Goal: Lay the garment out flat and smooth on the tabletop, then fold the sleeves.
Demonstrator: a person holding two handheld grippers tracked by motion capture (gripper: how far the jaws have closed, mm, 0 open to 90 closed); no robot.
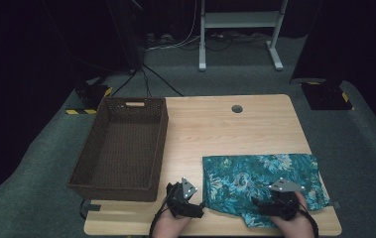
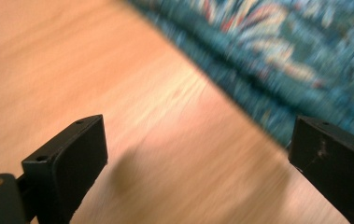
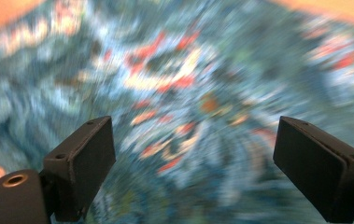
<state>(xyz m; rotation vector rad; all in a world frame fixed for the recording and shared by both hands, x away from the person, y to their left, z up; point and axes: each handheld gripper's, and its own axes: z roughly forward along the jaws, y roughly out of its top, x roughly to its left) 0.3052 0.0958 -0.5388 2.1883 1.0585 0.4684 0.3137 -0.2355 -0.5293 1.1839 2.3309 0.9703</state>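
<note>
A folded teal cloth with a floral print [image 1: 260,173] lies on the front right part of the wooden table [image 1: 225,124]. My left gripper [image 1: 185,196] hovers over bare wood just left of the cloth's near left corner. In the left gripper view it [image 2: 198,154] is open and empty, with the cloth's folded edge [image 2: 282,56] running across the upper right. My right gripper [image 1: 277,198] is over the front edge of the cloth. In the right gripper view it [image 3: 195,163] is open, and the blurred cloth [image 3: 188,70] lies below the jaws with nothing gripped.
An empty dark wicker basket [image 1: 160,144] stands on the table's left side, overhanging the left edge. A round cable hole [image 1: 236,108] is near the far edge. A white stand [image 1: 240,29] and cables lie on the floor behind.
</note>
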